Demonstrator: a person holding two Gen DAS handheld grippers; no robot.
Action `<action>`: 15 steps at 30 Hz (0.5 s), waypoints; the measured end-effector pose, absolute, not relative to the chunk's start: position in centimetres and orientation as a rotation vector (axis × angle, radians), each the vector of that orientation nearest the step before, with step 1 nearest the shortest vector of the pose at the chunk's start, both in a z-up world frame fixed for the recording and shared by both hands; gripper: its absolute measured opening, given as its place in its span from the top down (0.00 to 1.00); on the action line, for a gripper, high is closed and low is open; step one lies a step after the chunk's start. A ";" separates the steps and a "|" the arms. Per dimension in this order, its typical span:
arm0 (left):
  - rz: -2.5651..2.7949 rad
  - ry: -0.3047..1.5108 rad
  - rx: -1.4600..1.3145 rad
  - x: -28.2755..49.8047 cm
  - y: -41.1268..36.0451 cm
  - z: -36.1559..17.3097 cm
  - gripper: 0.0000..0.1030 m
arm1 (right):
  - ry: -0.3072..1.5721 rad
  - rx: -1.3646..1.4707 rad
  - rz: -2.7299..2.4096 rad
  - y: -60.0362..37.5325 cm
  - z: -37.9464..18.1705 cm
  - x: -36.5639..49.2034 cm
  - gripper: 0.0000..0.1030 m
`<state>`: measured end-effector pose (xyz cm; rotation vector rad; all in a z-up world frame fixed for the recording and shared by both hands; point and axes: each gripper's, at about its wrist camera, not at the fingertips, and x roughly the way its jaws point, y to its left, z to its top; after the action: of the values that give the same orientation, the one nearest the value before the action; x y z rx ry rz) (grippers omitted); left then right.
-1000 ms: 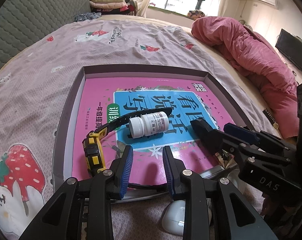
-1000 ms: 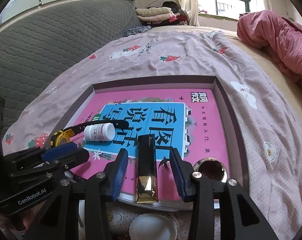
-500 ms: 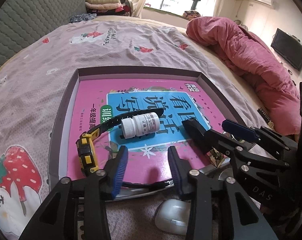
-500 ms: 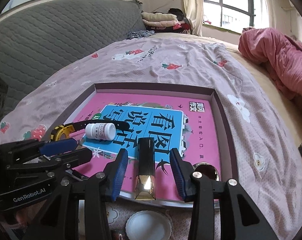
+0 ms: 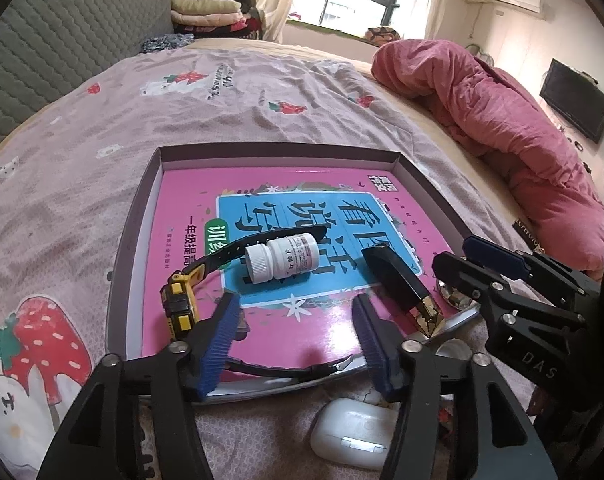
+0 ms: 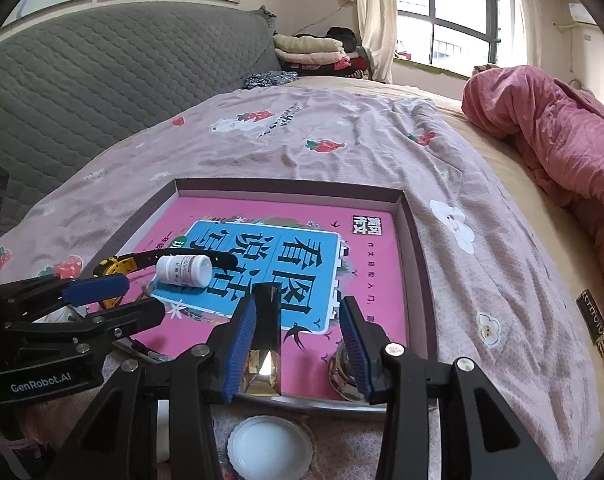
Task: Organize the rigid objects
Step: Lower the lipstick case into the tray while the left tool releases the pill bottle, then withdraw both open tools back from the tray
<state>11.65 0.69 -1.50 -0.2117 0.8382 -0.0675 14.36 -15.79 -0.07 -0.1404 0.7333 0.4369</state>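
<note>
Blue ribbed pads were seen spread wide on the left claw (image 5: 296, 334), nothing held between them — it hovered over the near edge of the pink book (image 5: 286, 332) lying in a shallow box lid (image 5: 120, 264). Just beyond its tips a white pill bottle (image 5: 282, 258) lay on its side on the book, touching the black strap of a yellow watch (image 5: 180, 304) that sat at the book's left edge. The right claw (image 6: 298, 338) was likewise held apart; a black and gold lipstick (image 6: 266, 338) lay on the book between its fingers, close to the left pad, though contact could not be judged. A shiny round metal piece (image 6: 339, 372) was partly hidden behind the right finger. On the bed sheet (image 5: 82, 152) in front of the lid, a white earbud case (image 5: 351, 434) and a white round lid (image 6: 268, 446) were seen — both outside the box lid. A pink quilt (image 5: 501, 120) was heaped far to the right.
</note>
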 end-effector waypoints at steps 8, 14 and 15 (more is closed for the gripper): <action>-0.066 0.831 -0.211 11.4 0.8 -1.4 0.38 | 0.740 -0.135 0.437 -15.9 -0.2 14.4 0.58; -0.068 0.829 -0.205 11.4 0.6 -1.3 0.33 | 0.743 -0.136 0.441 -15.9 -0.3 14.4 0.58; -0.069 0.828 -0.203 11.4 0.6 -1.3 0.33 | 0.743 -0.136 0.440 -15.9 -0.3 14.4 0.58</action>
<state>11.42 0.61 -1.32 -0.2025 0.8278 -0.0691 14.45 -15.89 -0.29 -0.1362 0.7426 0.4399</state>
